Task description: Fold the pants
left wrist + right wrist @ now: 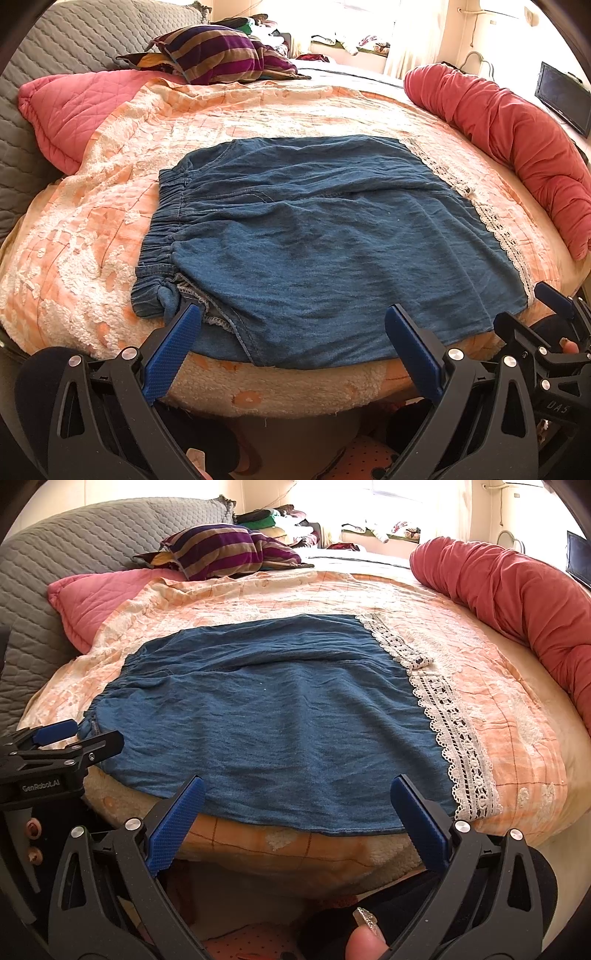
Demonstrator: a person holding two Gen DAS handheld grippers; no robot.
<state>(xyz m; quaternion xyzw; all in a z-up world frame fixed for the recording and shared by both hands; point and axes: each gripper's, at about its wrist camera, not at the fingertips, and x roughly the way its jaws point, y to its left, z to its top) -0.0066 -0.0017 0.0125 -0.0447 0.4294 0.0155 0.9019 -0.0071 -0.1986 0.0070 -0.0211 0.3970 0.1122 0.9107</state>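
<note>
Pants (314, 240), blue denim, lay flat on the peach quilt (92, 229) near the bed's front edge, elastic waistband (162, 236) to the left, white lace hem (454, 738) to the right. Left gripper (295, 350) hovered at the near edge by the waistband corner, 2 blue fingers (173, 350) spread wide, pinching nothing. Right gripper (299, 823) likewise spread, just short of the near edge toward the lace. Striped pillow (218, 55) and red bolster (517, 140) lay beyond.

The pants (306, 236) lie flat on the bedspread (92, 236), just ahead of both claws, waistband (166, 221) to the left, lace hem (450, 720) to the right. Beyond them sit pillows (218, 55); a bolster (517, 133) lies far right.
</note>
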